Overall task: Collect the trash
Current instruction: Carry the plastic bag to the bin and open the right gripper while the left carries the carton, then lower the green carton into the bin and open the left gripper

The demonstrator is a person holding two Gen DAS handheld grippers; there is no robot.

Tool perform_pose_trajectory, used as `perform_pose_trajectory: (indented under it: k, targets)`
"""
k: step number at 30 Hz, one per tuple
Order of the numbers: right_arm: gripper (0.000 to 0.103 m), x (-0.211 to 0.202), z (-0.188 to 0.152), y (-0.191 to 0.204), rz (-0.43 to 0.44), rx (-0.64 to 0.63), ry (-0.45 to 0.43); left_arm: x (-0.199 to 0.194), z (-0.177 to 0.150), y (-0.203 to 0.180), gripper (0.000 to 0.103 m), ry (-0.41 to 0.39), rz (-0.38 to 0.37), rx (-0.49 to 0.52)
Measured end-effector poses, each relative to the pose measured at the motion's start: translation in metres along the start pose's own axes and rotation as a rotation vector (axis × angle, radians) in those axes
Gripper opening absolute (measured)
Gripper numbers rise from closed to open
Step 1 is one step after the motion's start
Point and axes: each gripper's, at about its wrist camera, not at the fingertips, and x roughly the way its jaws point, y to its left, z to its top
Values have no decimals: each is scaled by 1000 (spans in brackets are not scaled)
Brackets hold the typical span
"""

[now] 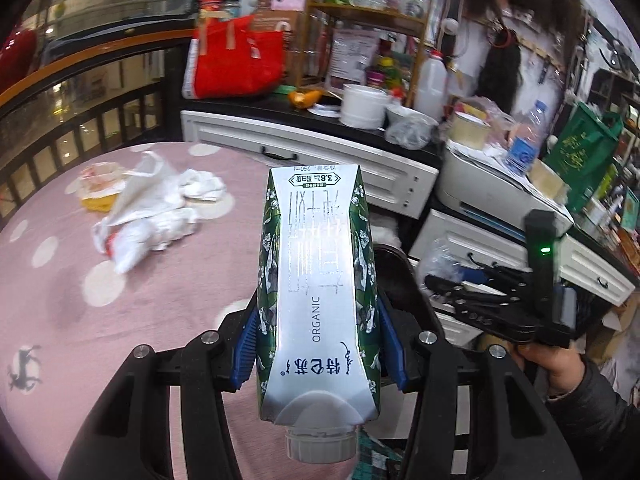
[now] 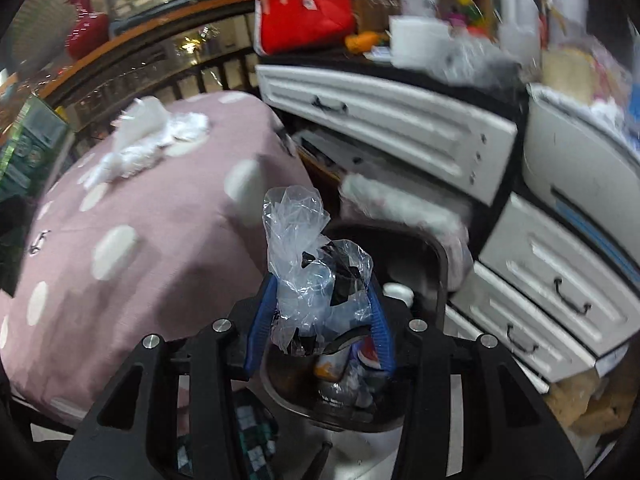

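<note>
My left jaws are filled by a milk carton (image 1: 318,292); my right jaws by a crumpled plastic bag (image 2: 316,268). Pink spotted tabletop (image 1: 80,300): bare at the near side, blocked farther back by a heap of white wrappers (image 1: 156,208). The bin (image 2: 400,248) sits in a narrow gap between the tabletop's edge and the white drawers (image 2: 540,280). The counter (image 1: 256,100) behind is crowded: red bag (image 1: 236,60), white tub (image 1: 364,106), bottles.

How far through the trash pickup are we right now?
Partway. Done: the dark bin below the right gripper already holds some rubbish. In hand: the left gripper is shut on a milk carton, and the right one is shut on a crumpled clear plastic bag over the bin. Left: white wrappers and tissues lie on the pink spotted cloth.
</note>
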Motion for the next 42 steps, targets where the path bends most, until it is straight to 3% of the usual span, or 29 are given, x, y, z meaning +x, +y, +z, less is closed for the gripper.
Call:
perform_pose_trajectory:
  k: [9,13,14,21,27,38,40,42]
  targets:
    - [46,74,-40,-38,-15,110,155,58,-4,-55,51,83,-44,90]
    - [66,91,-51,-50,-21,154,188,77,-8,-72,51,118,-49,131]
    - [72,90,-53,-52,-21,163,181,83,-10,-76,51,129,-50,139]
    - [78,58,-52,-78,-88,220,113,118,-12,-98,51,187,-54,180]
    - [80,22,-52,-109,-169,281,52,152,-17,-115,51,245,-56,219]
    - [80,-9,-60,-143,-222,375,12,210,-37,-136,52,368,-27,283]
    - [80,-10,-61,-144,-223,379,12,216,-39,-140,58,374,-10,304]
    - [80,-11,-60,-144,-226,378,10,220,-40,-142,78,373,5,320]
